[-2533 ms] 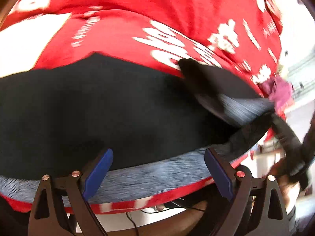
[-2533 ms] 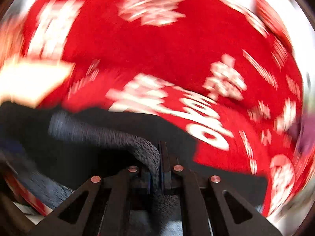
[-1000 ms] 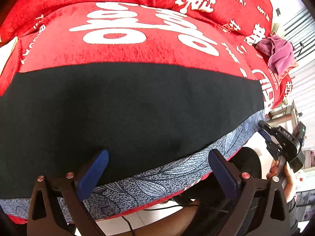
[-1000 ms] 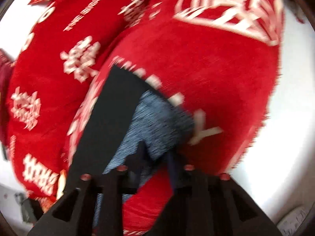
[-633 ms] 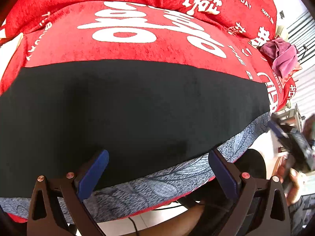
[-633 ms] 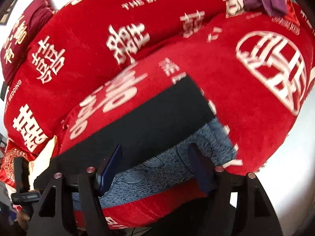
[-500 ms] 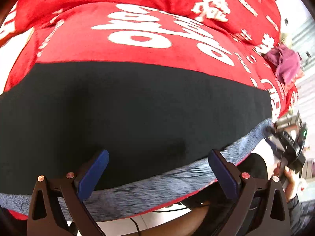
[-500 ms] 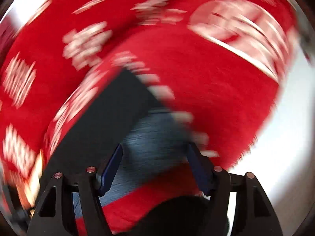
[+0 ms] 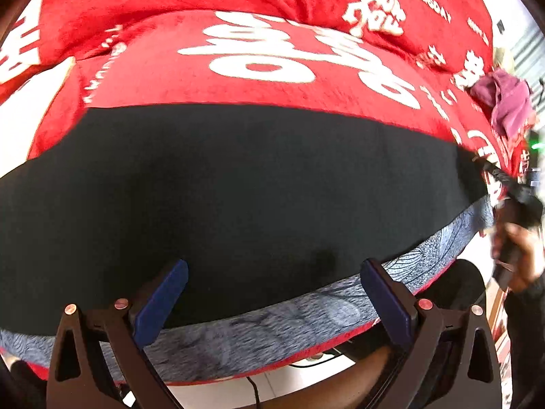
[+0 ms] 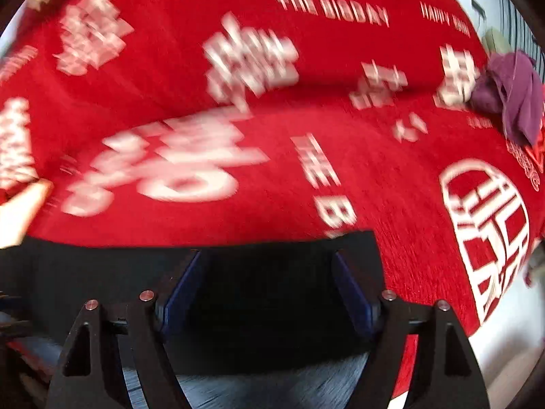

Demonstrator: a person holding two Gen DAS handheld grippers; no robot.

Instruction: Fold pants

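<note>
L gripper: jaws spread wide, nothing between the blue pads; hovers over the near long edge of the pants, left-centre of their span.
Pants: black, laid flat as one long band on the red cover. Long axis runs left-right, parallel to the cover's front edge. Grey leaf-print strip shows along the near edge, at the cover's front edge.
R gripper: jaws apart, empty; sits over the right end of the band. In L wrist view it shows blurred at the far right, by the pants' right end.
Key relation: fabric lies straight ahead of and under both tools; each arm is nearer its own end. Judgement: next fold prob. goes end-over-end along the long axis, so an end must be pinched first; R looks better placed for that. Can't tell if contact w/ cloth yet.
Surface: soft red plush cover w/ white lettering, bulges up behind the pants; uneven, cloth may drag on the pile.
Purple cloth: bunched near the cover's far right corner, well apart from the pants.
Room: pale floor below the front edge; R wrist view motion-blurred.
</note>
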